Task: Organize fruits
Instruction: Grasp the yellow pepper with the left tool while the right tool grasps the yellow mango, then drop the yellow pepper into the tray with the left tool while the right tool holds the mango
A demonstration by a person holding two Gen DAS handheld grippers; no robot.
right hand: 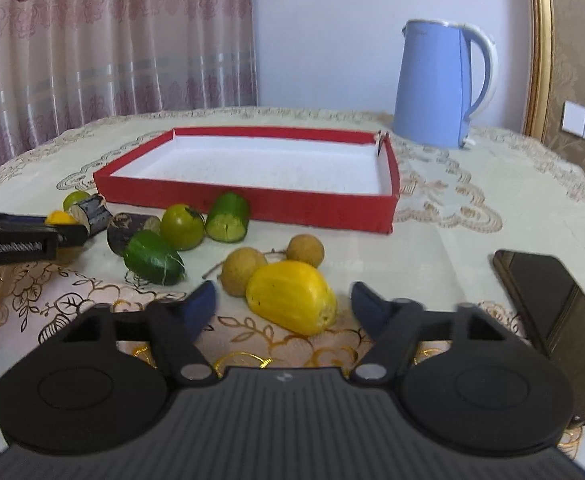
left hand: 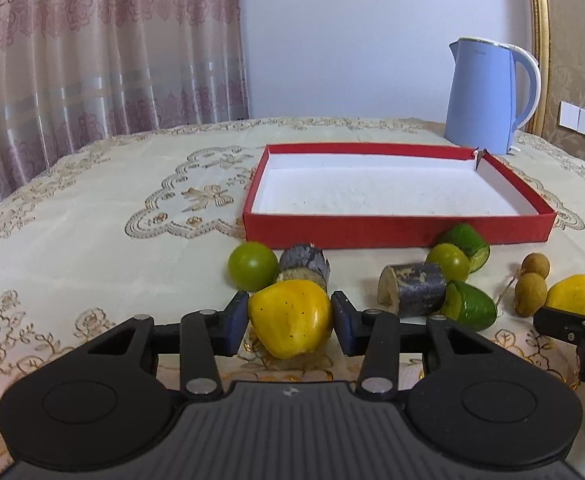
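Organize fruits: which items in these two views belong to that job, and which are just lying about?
Job: left gripper shut on one yellow fruit; right gripper, open around second yellow fruit; green fruits; longans; dark cane pieces; red box.
Lying about: blue kettle; phone.

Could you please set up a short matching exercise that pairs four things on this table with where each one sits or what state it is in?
Things:
1. left gripper
2. right gripper
3. red box
4. blue kettle

States or places:
A. empty, white inside
B. shut on a yellow fruit
C. jaws apart around a second yellow fruit, not touching it
D. stands behind the box

Pairs: 1-B, 2-C, 3-A, 4-D
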